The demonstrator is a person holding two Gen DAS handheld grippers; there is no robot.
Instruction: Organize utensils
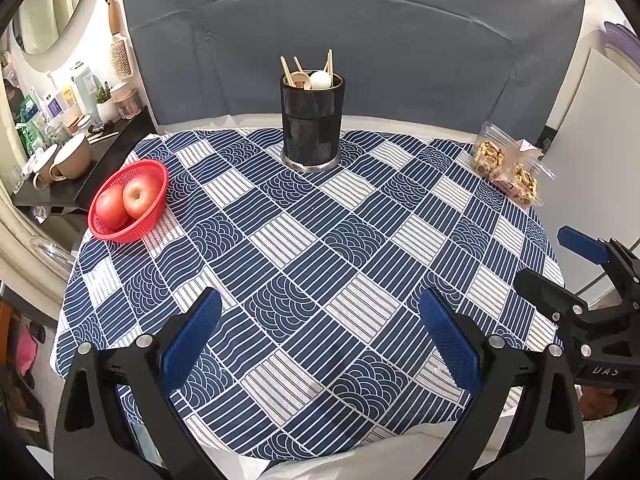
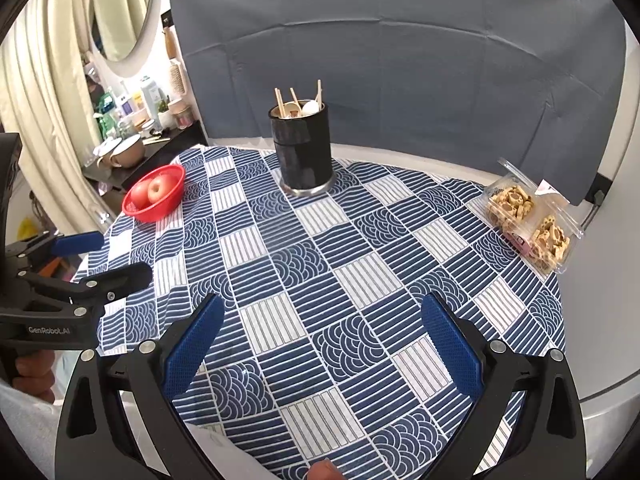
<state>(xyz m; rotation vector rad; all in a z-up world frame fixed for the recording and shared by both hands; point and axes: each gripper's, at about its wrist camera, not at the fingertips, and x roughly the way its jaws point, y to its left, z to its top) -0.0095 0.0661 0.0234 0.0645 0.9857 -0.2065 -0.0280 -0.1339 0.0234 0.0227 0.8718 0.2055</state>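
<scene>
Fingers (image 1: pixel 192 344) spread (both grippers); utensils in holder (image 1: pixel 312 120).

I see a grey backdrop sheet (image 1: pixel 352 40) behind the round table (image 2: pixel 600 320), cream curtains (image 2: pixel 44 112) on the left, an oval mirror (image 2: pixel 120 8), and a cluttered dark shelf (image 1: pixel 84 176).

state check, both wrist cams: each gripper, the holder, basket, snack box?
Left gripper: open, empty, above the patterned tablecloth.
Right gripper: open, empty.
Black cylindrical utensil holder: upright, holding wooden chopsticks and spoons.
Red plastic mesh basket: upright, holding two red apples.
Clear plastic snack box: on the table's right edge, holding biscuits; lid state unclear.
</scene>
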